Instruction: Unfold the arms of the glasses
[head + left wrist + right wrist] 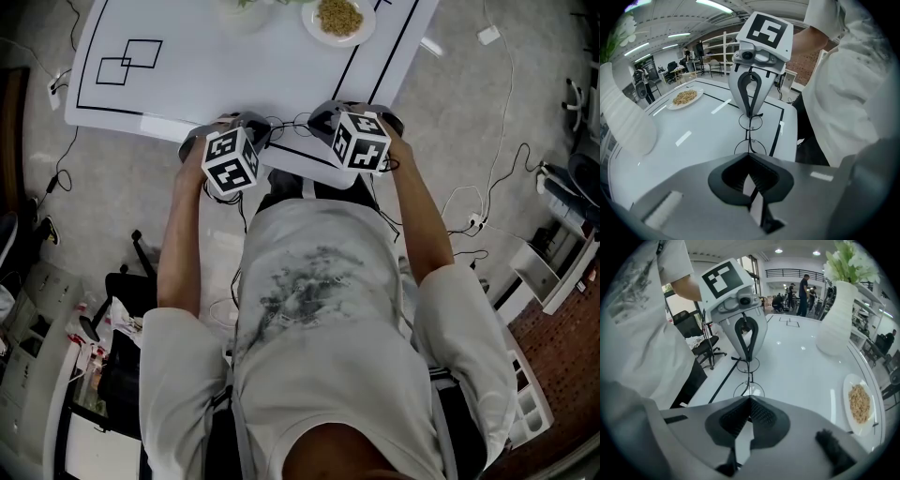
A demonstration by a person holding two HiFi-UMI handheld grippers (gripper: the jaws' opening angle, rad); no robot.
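Thin black round-lens glasses [750, 136] [749, 378] hang just above the white table [234, 84], stretched between my two grippers, which face each other. In the left gripper view my left gripper [749, 155] is shut on the near end of the glasses, and my right gripper [750, 114] is shut on the far end. The right gripper view mirrors this: right gripper [750, 398] close, left gripper [749, 359] beyond. In the head view the marker cubes of the left gripper [231, 159] and right gripper [361, 141] sit at the table's near edge and hide the glasses.
A plate of grain-like food [338, 17] [860, 402] lies at the far side of the table. A tall white vase [836, 319] with flowers stands near it. Black lines mark the tabletop. An office chair [701, 341] and cables are on the floor around.
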